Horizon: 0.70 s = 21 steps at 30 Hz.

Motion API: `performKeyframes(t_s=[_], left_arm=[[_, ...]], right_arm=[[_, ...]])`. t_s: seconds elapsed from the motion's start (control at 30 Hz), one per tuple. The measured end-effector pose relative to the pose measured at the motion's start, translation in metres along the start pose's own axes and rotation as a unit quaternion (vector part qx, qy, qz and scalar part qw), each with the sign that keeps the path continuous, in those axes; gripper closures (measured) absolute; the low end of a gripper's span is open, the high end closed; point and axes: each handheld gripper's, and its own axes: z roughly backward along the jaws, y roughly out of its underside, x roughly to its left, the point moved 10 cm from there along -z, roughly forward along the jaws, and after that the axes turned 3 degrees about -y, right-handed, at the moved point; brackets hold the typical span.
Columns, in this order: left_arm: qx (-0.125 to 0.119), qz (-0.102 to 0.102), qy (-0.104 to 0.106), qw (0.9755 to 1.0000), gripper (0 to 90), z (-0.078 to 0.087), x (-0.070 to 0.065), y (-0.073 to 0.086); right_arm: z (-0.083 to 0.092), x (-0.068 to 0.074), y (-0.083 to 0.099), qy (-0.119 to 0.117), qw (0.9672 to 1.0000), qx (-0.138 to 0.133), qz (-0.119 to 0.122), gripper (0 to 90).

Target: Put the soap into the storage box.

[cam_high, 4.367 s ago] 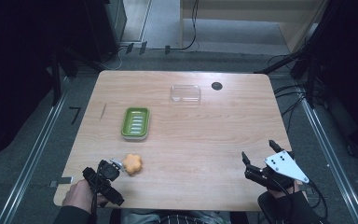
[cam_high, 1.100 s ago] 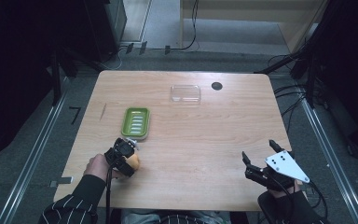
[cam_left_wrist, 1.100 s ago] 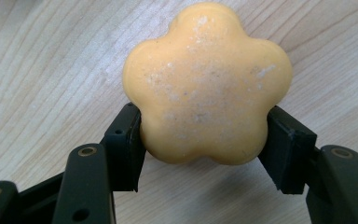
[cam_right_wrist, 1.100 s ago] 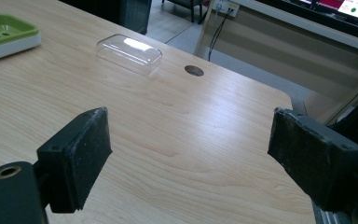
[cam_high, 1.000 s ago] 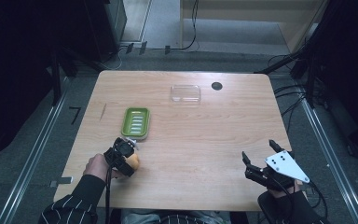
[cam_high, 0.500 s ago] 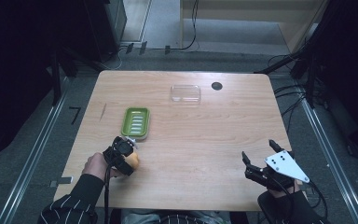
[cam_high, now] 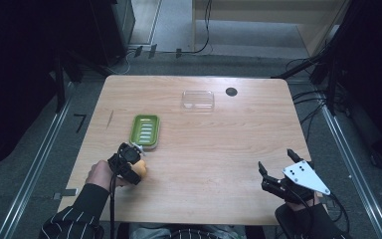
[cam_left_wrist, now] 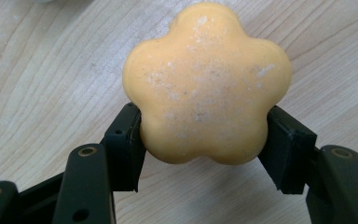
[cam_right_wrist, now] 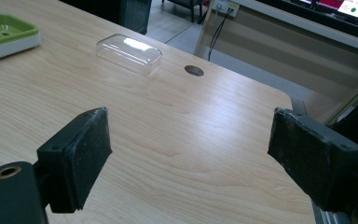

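I had the left gripper point(cam_high: 135, 164) near the front-left part of the table point(cam_high: 219, 149), with my left hand point(cam_high: 99, 174) behind it. In the left gripper view its two black jaws pressed against opposite sides of the soap point(cam_left_wrist: 207, 84), an orange, flower-shaped bar with five rounded lobes and a pale dusting on its top face. The jaws gripped the two lower lobes, and the rest of the bar projected beyond the jaw tips over the wood grain. I could not tell from either view whether the bar rested on the table or was raised off it.

In the high view the soap point(cam_high: 140, 168) showed as an orange patch at the gripper tip. The green dish point(cam_high: 145, 131) sat just beyond it, near but apart, with a row of slots along its middle.

I held the right gripper point(cam_high: 273, 173) near the front-right corner, its grey plate on top. In the right gripper view its jaws stood wide apart with nothing between them.

Farther back, the clear lid point(cam_high: 198, 99) lay on the table, and a small dark hole point(cam_high: 231, 91) sat just to its right. The right gripper view showed the dish point(cam_right_wrist: 4, 32), the lid point(cam_right_wrist: 129, 52) and the hole point(cam_right_wrist: 194, 70) as well.
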Motion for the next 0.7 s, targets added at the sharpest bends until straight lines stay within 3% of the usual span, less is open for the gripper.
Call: performKeyframes(t_s=[0.7], left_arm=[[-0.008, 0.0, 0.001, 1.0, 39.4, 0.006, 0.011, -0.014]], right_arm=[[0.0, 0.0, 0.0, 0.0, 1.0, 0.0, -0.002, 13.3]])
